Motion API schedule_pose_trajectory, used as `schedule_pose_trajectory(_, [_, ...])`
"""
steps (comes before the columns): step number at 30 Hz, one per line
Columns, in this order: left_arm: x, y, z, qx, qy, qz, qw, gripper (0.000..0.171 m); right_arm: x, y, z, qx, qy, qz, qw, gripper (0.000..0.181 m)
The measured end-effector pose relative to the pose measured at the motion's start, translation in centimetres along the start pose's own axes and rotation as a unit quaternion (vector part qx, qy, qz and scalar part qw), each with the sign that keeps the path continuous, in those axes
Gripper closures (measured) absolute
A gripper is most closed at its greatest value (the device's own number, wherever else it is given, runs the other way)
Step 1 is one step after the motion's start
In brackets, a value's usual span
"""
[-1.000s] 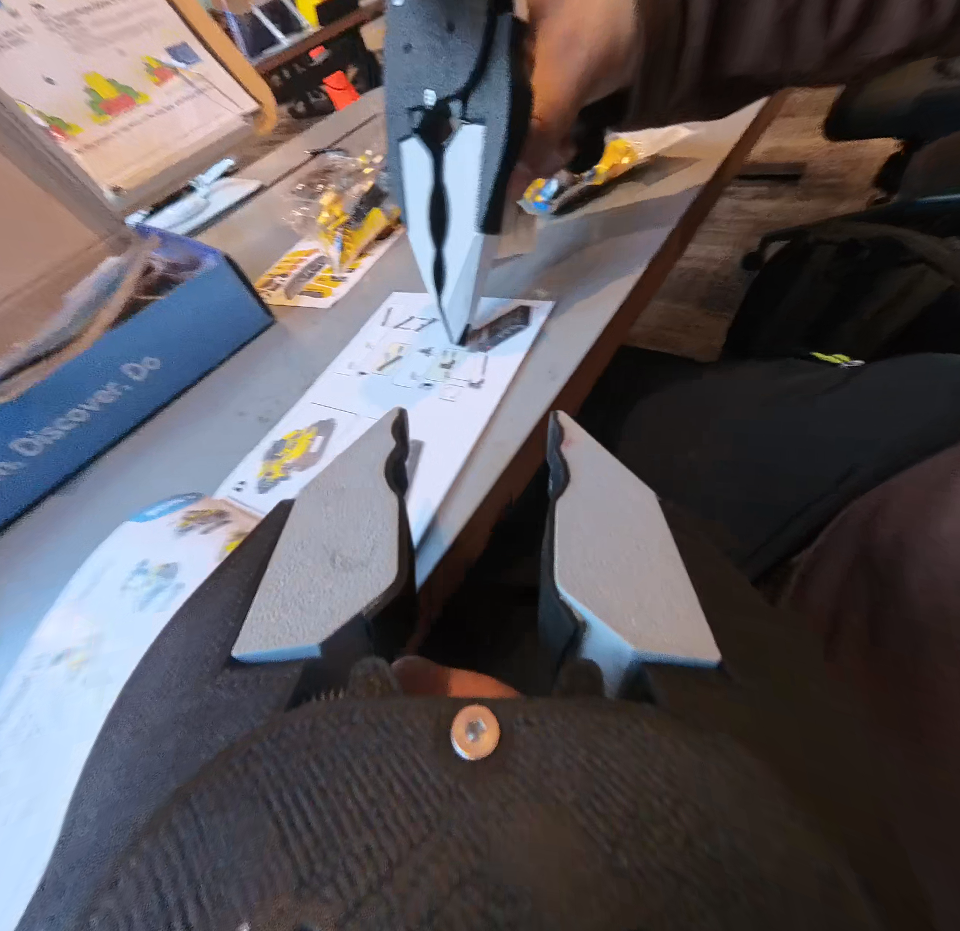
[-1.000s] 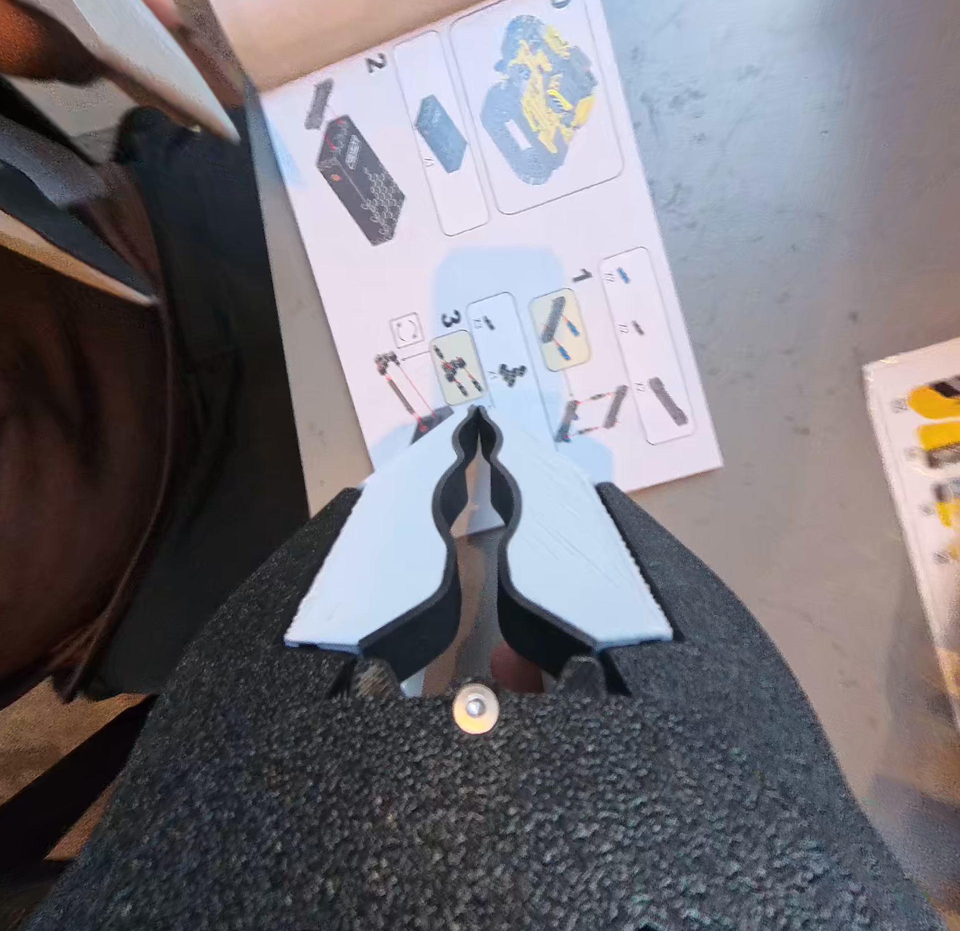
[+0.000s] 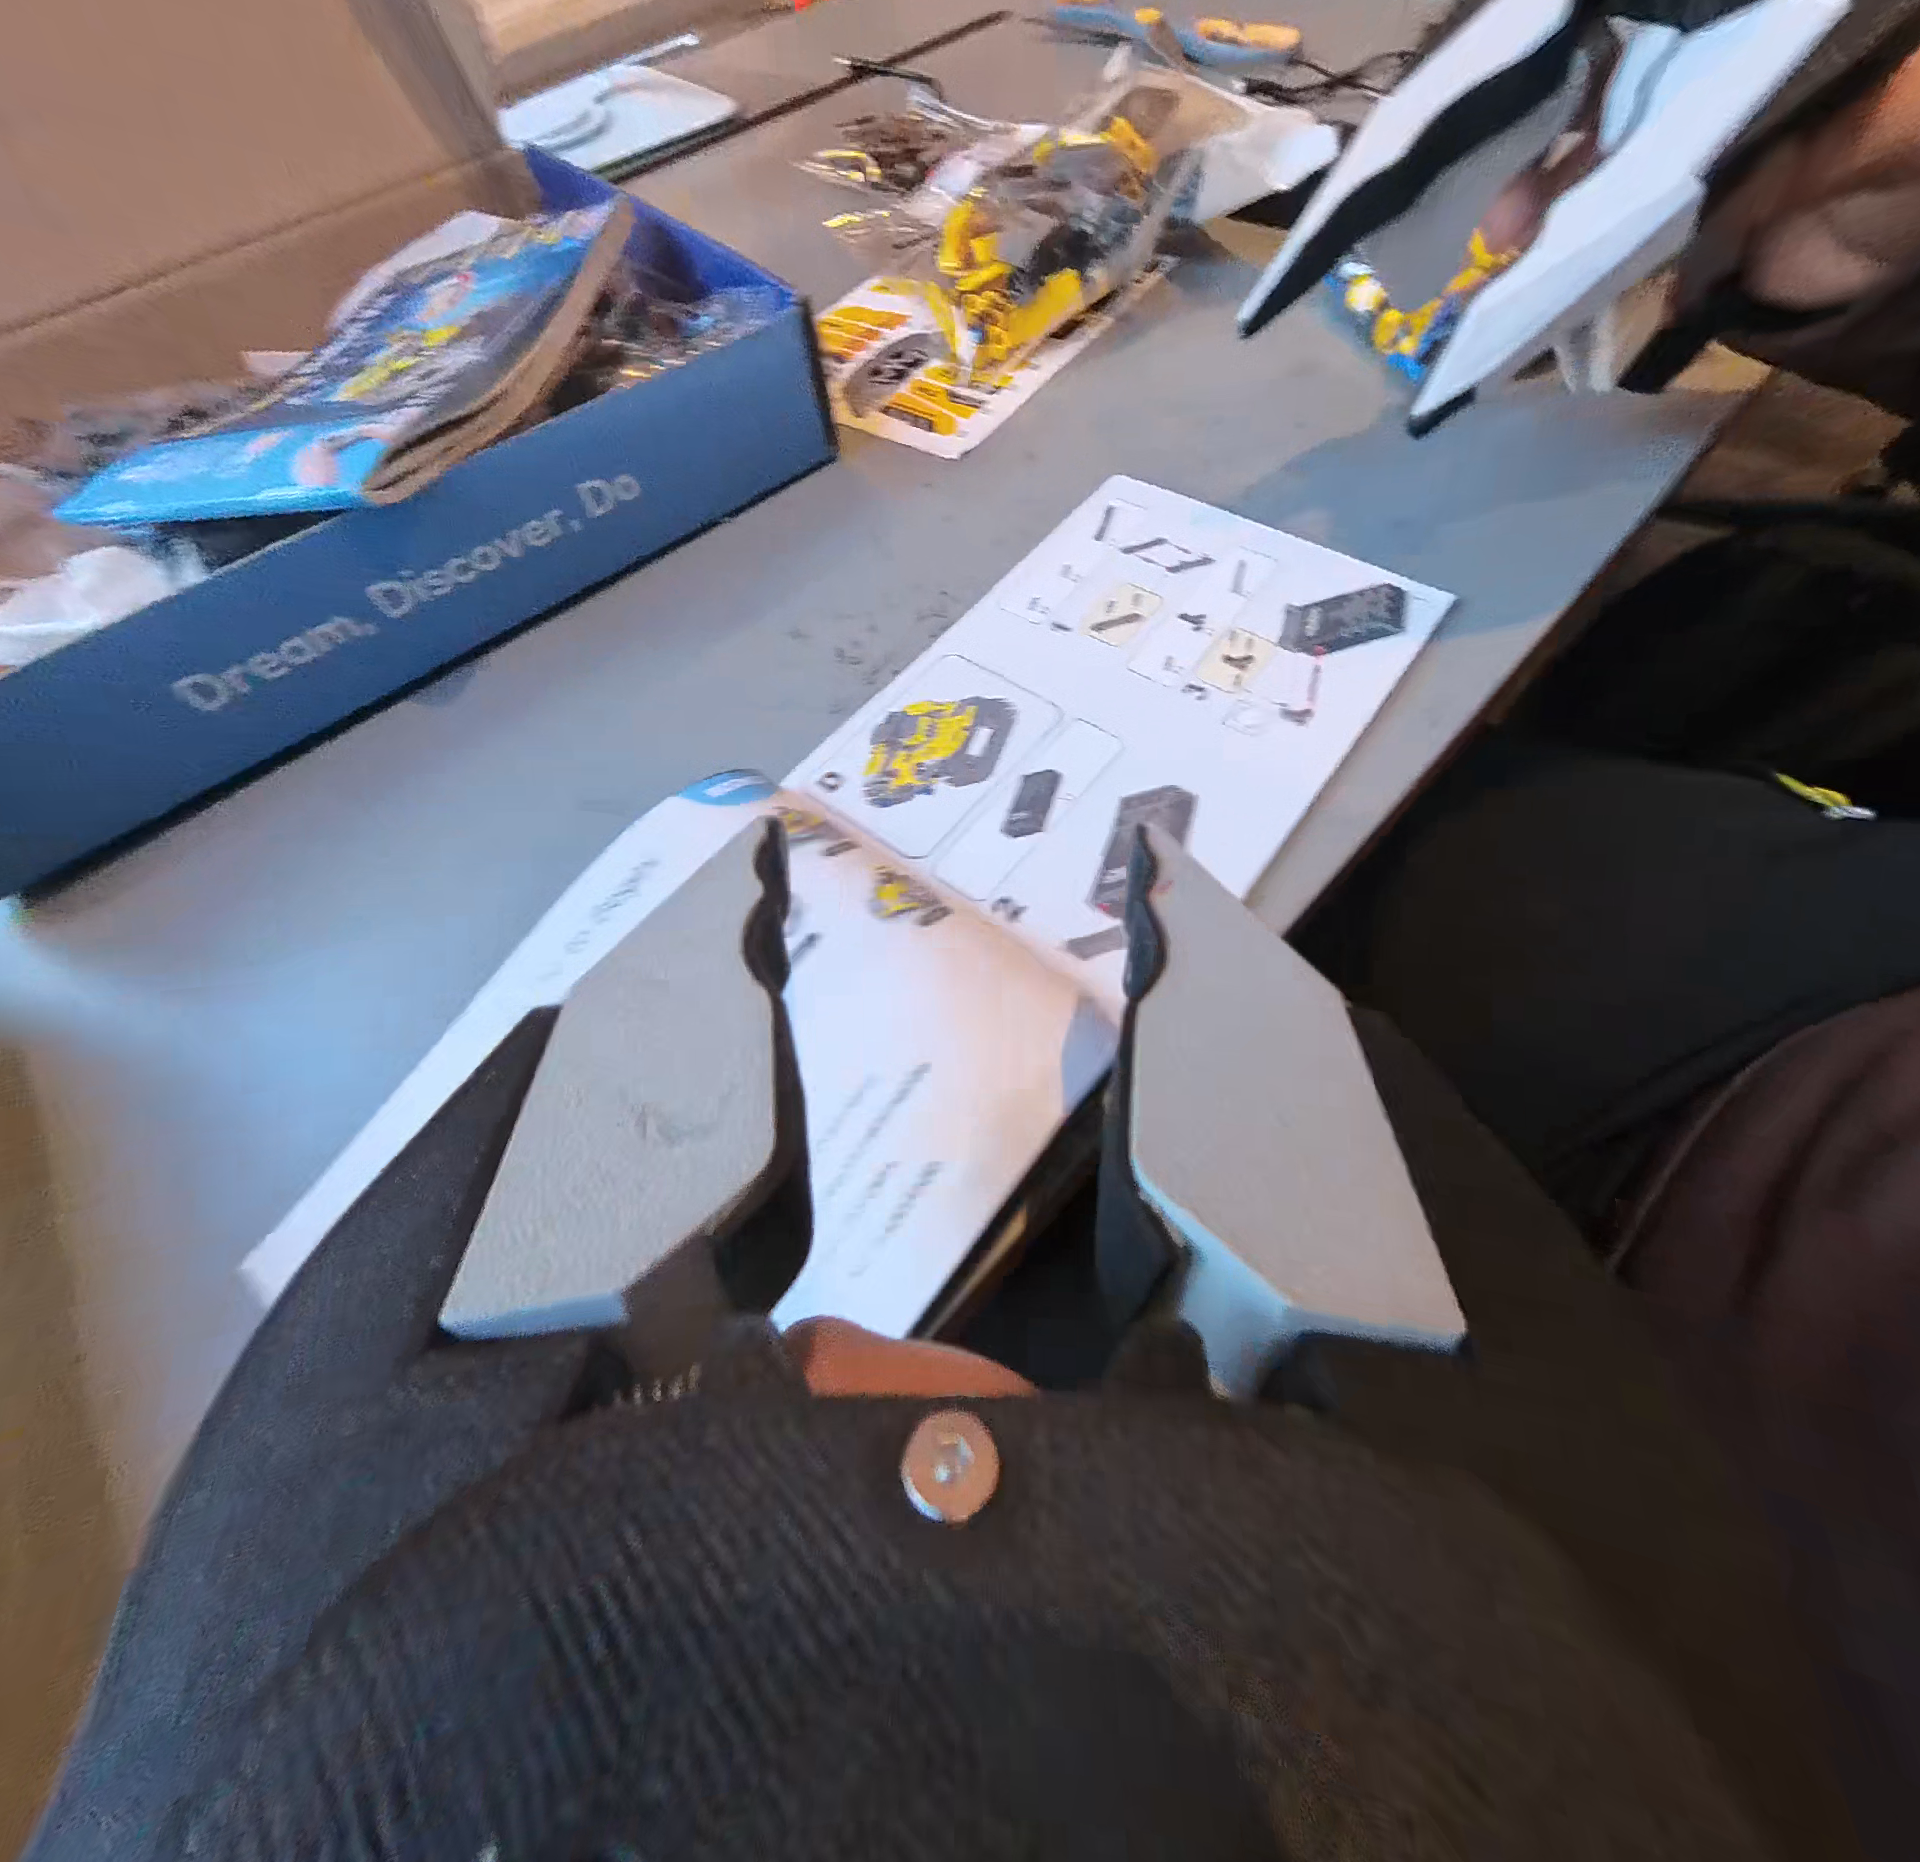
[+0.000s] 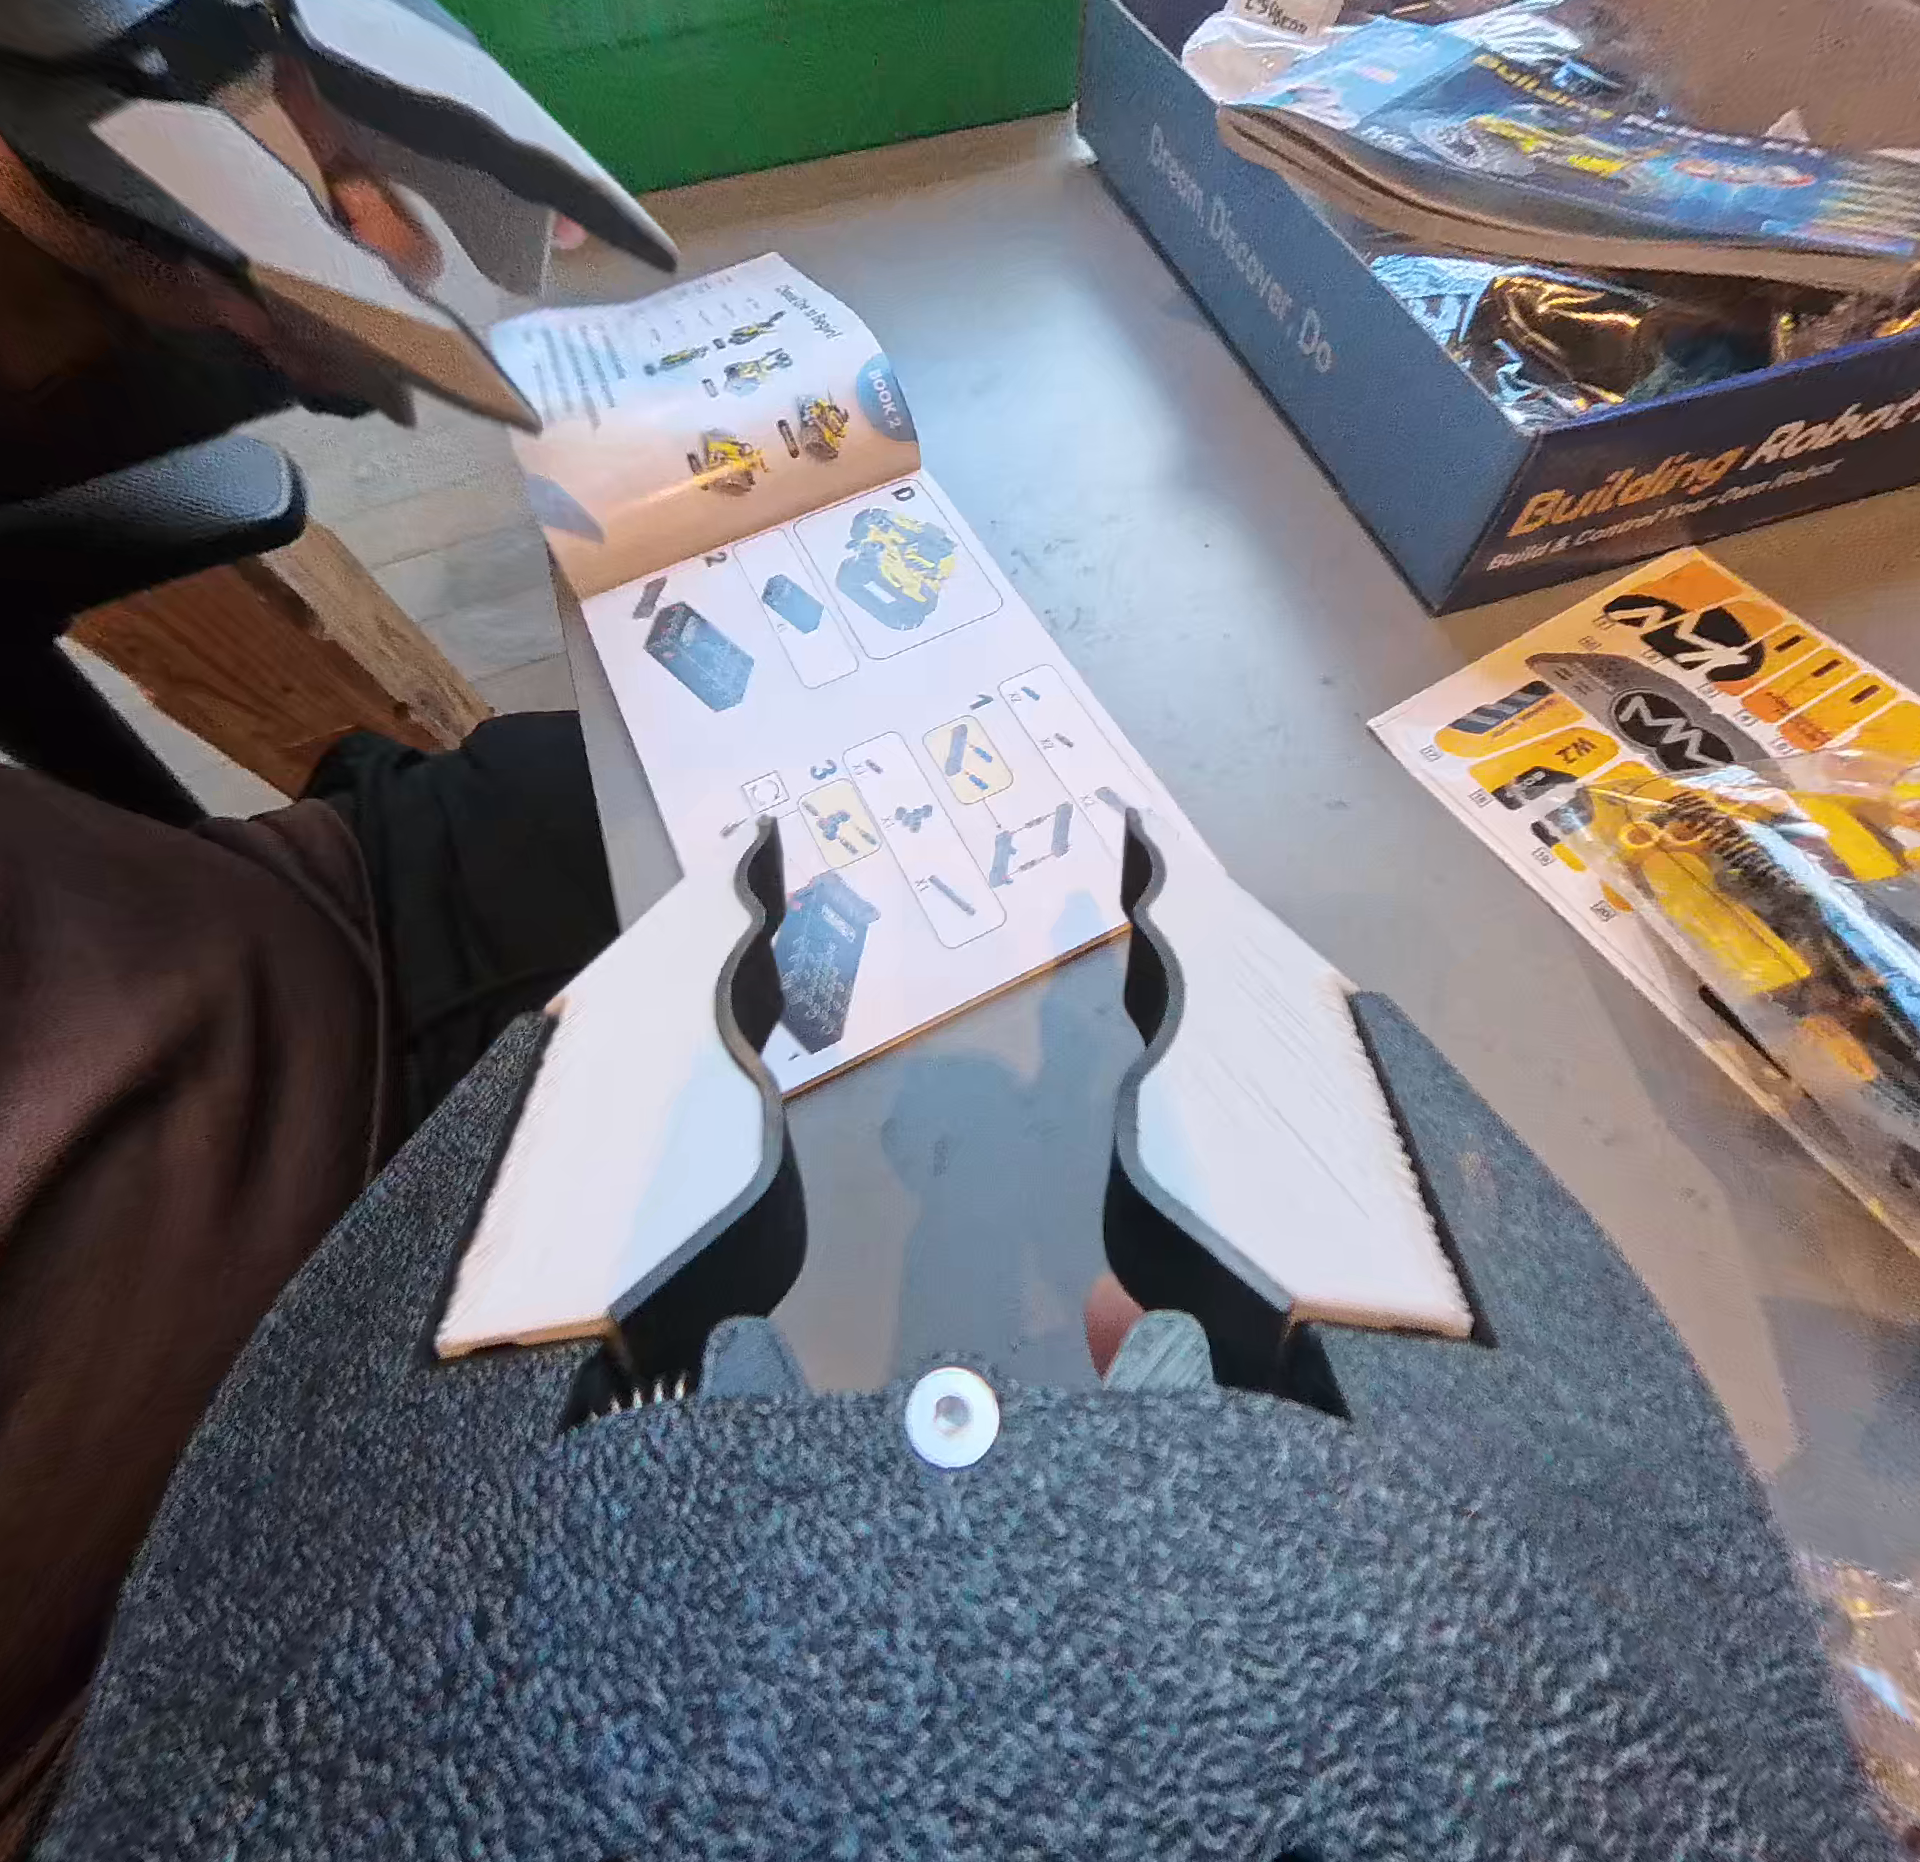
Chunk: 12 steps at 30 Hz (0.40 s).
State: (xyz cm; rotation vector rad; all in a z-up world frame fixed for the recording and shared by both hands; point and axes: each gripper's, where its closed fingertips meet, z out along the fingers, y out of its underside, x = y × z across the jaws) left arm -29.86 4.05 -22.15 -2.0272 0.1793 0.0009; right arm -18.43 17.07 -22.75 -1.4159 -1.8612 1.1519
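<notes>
Both tools are empty. The left hand-held gripper (image 3: 951,856) hangs with its jaws spread wide over the near end of the open white instruction booklet with printed assembly diagrams (image 3: 1132,711), above the page and, as far as the view shows, not touching it. The right hand-held gripper (image 4: 940,836) is likewise parted, holding nothing, poised above the other end of that booklet (image 4: 831,669), whose far leaf curls up off the grey desk (image 4: 1195,524).

As for progress, the booklet lies open at its first numbered steps near the desk's front edge, and no loose bricks or part-built assembly can be seen beside it, so any building looks barely begun.

The dark blue cardboard box without a lid (image 4: 1340,358) sits well apart from the booklet. It holds a glossy blue printed booklet (image 4: 1558,150) lying askew on top and crinkled clear plastic bags of dark parts (image 4: 1558,347) beneath. Near the box, on the desk, a yellow-and-black sticker sheet (image 4: 1662,669) lies under a clear plastic bag of yellow and black pieces (image 4: 1745,877), which appears sealed.
</notes>
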Motion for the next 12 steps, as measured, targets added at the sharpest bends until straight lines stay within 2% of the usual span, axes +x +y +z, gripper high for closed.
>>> schedule_pose_trajectory(3, [-3.4,1.0,-1.2,-0.006,-0.036,-0.023,0.999,0.108,0.2,-0.2,0.8,-0.006,0.011,-0.008,1.0,0.114])
schedule_pose_trajectory(6, [-5.6,3.0,-2.2,-0.018,-0.044,-0.058,0.997,0.107,-0.1,-0.3,2.3,-0.022,-0.005,-0.013,1.0,0.112])
schedule_pose_trajectory(12, [-7.4,7.4,-2.3,-0.072,-0.041,-0.061,0.995,0.099,-0.6,-0.2,6.1,-0.081,-0.042,-0.04,0.995,0.104])
